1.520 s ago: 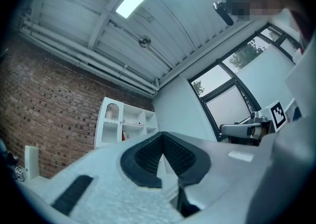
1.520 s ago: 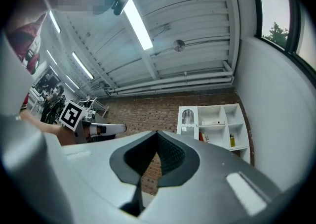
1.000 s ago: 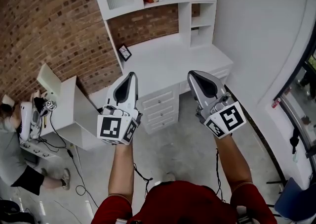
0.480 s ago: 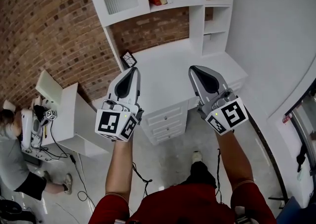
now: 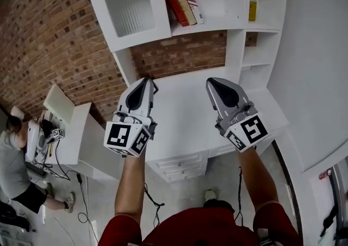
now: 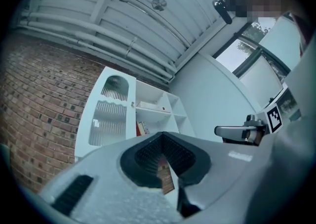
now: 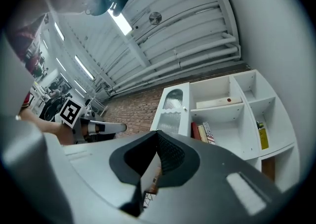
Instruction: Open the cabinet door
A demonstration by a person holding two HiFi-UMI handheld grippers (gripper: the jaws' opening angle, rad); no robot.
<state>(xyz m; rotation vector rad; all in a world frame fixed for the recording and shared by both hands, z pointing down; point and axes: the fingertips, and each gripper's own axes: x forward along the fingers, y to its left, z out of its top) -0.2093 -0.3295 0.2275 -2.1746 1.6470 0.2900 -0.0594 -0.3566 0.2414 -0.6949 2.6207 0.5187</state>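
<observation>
My left gripper (image 5: 147, 80) and right gripper (image 5: 213, 82), jaws together and empty, hover over the desk (image 5: 185, 106) below the shut cabinet door (image 5: 129, 7)

Back: red brick wall (image 5: 49, 38) | floor (image 5: 179, 193): grey | furniture: white desk (image 5: 185, 109) | overhead: ceiling strip light (image 7: 126, 25)

The person is stretching a bare left forearm (image 5: 130, 185) and a bare right forearm (image 5: 254, 177) out ahead, side by side and apart. The left grey two-finger gripper (image 5: 147, 80) is pointing forward, its fingers (image 5: 137, 101) pressing together on nothing; the right grey two-finger gripper (image 5: 211, 81) is pointing likewise, fingers (image 5: 228, 103) closed and empty.
</observation>
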